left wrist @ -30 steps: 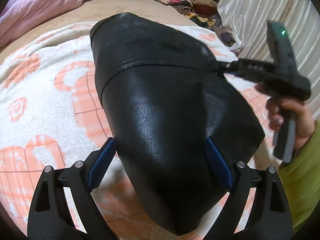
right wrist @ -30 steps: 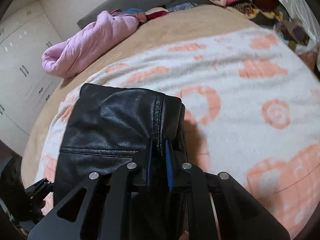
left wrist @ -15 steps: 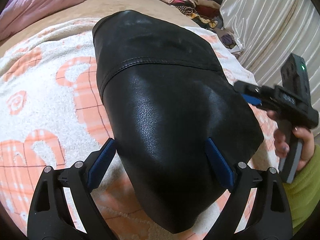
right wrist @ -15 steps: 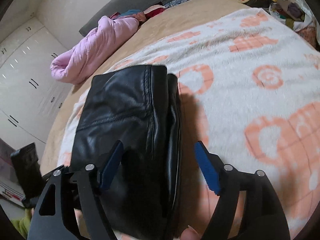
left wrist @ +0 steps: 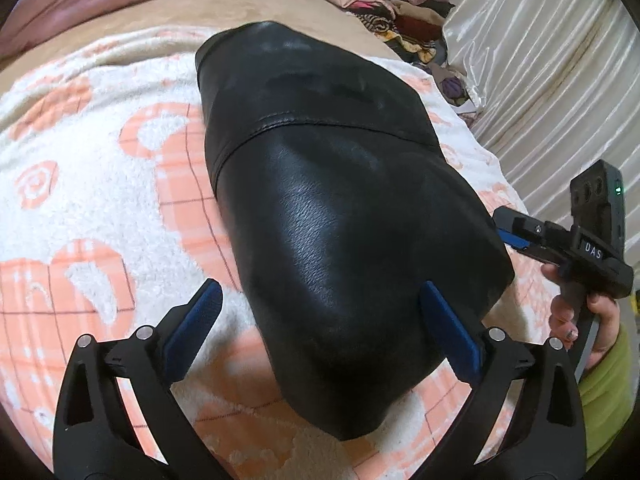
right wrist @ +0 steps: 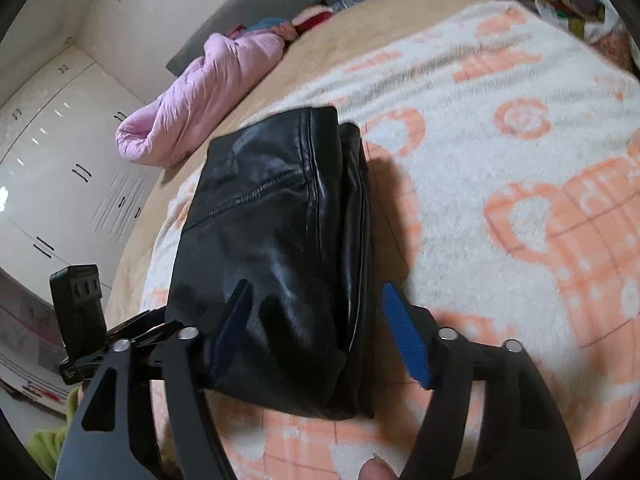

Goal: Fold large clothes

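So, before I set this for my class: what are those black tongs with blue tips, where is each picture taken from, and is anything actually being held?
Each picture comes from a camera riding on a hand-held tool, looking along its two fingers. A person works one per hand. The left tongs and right tongs both stand open; both have just been opening. The folded black leather garment lies between their tips on the peach-and-white blanket, gripped by neither. A pink quilt lies beyond.
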`<state>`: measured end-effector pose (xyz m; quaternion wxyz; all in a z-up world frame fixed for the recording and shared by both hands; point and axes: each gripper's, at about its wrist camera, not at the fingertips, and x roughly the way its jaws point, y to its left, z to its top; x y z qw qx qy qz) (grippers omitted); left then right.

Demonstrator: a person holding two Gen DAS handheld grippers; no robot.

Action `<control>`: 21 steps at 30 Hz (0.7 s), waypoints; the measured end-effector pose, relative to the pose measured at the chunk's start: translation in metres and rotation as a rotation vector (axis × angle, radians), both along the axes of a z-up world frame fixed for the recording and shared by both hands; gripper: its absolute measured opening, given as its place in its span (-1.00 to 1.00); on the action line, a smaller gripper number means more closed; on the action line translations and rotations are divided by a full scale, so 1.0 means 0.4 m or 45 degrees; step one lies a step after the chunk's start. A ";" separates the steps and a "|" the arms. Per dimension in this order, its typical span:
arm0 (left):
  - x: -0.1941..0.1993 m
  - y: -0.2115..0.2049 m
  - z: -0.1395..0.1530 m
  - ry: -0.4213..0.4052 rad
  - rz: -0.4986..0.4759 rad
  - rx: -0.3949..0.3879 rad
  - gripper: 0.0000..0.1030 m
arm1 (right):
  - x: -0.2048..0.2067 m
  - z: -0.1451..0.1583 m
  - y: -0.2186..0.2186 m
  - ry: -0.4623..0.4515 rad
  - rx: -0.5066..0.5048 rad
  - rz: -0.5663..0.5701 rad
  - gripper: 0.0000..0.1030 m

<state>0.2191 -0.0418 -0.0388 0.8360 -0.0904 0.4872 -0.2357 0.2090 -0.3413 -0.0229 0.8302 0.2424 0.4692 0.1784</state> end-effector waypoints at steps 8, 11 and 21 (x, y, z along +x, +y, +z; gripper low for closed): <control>0.039 0.035 -0.007 0.085 0.033 -0.072 0.81 | -0.019 0.017 0.056 -0.048 0.032 0.073 -0.59; 0.039 0.030 -0.013 0.102 0.012 -0.064 0.81 | -0.037 0.027 0.081 -0.092 -0.092 0.101 -0.59; 0.026 0.019 -0.022 0.104 -0.004 -0.030 0.82 | -0.056 -0.006 0.058 -0.066 -0.183 0.034 -0.01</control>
